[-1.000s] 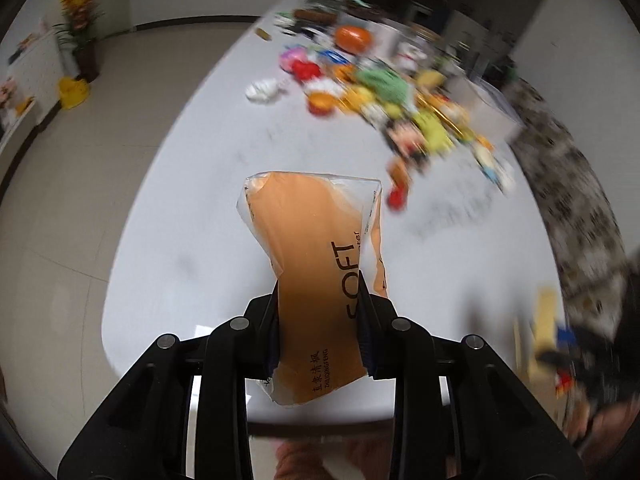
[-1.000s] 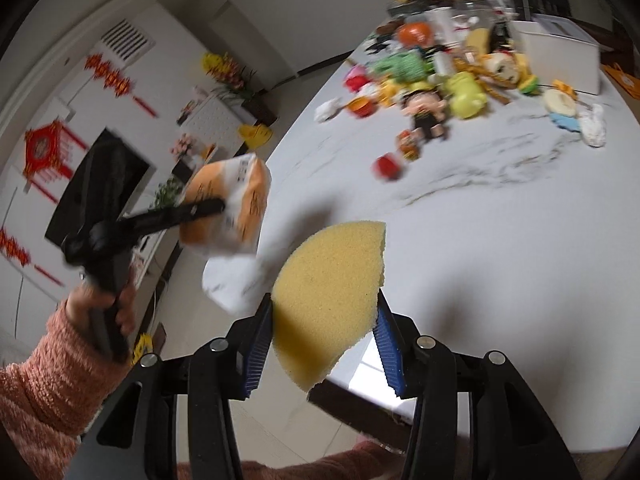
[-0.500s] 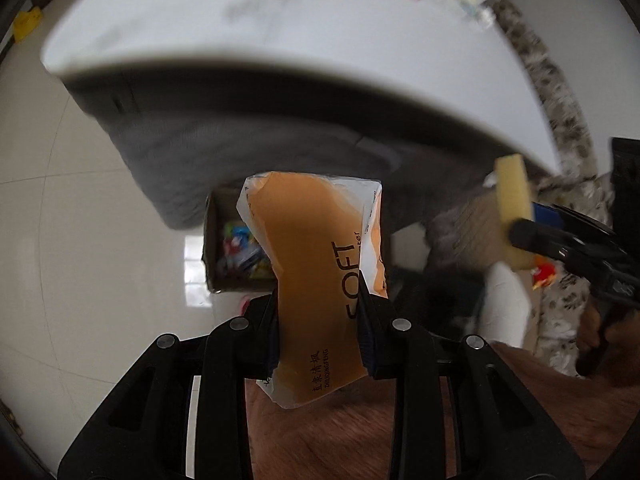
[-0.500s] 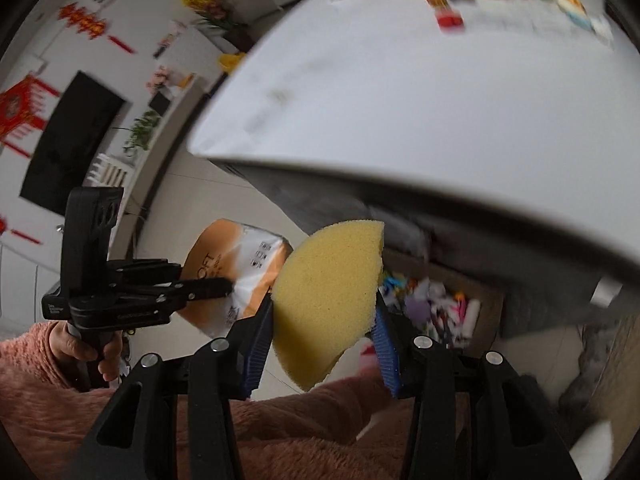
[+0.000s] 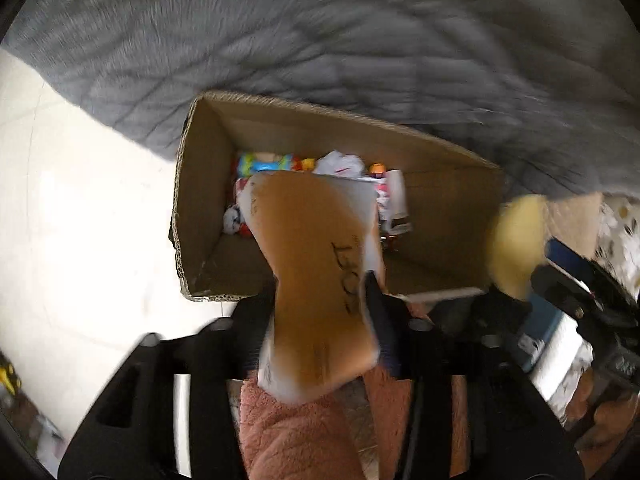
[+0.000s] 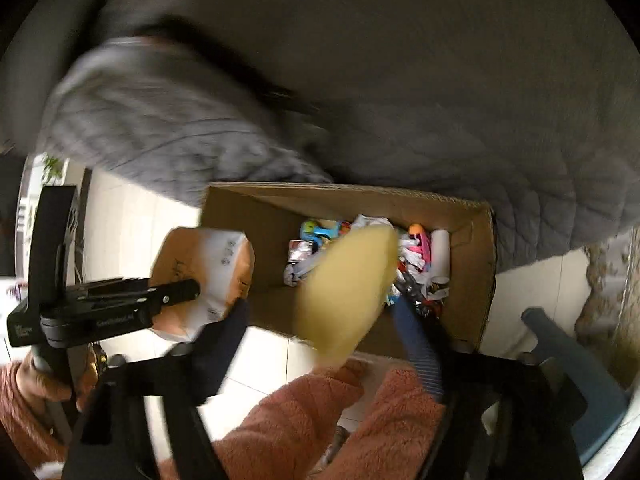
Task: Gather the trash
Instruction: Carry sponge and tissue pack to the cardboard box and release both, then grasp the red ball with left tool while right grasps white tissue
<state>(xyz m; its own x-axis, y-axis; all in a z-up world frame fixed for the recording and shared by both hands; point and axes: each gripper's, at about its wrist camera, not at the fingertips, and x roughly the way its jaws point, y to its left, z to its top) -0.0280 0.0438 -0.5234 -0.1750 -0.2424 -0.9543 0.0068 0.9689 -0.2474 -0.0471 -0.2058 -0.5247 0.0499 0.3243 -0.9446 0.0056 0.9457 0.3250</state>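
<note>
My left gripper (image 5: 322, 300) is shut on an orange and white tissue pack (image 5: 316, 264) and holds it over the near edge of an open cardboard box (image 5: 200, 200) on the floor. The box holds several bits of colourful trash (image 5: 280, 162). My right gripper (image 6: 320, 312) is shut on a yellow half-round sponge (image 6: 344, 284) above the same box (image 6: 472, 280). The left gripper and its pack (image 6: 208, 268) show at the left of the right wrist view. The sponge (image 5: 516, 240) shows at the right of the left wrist view.
A grey quilted cloth (image 5: 360, 40) hangs behind and above the box. Pale floor tiles (image 5: 80, 200) lie to the left of the box. My pink fleece sleeves (image 6: 320, 420) are below the grippers. A blue chair part (image 6: 580, 360) stands at the right.
Both grippers have swung down from the table top to under its edge, above the cardboard box on the floor. Each holds the same thing as before.
</note>
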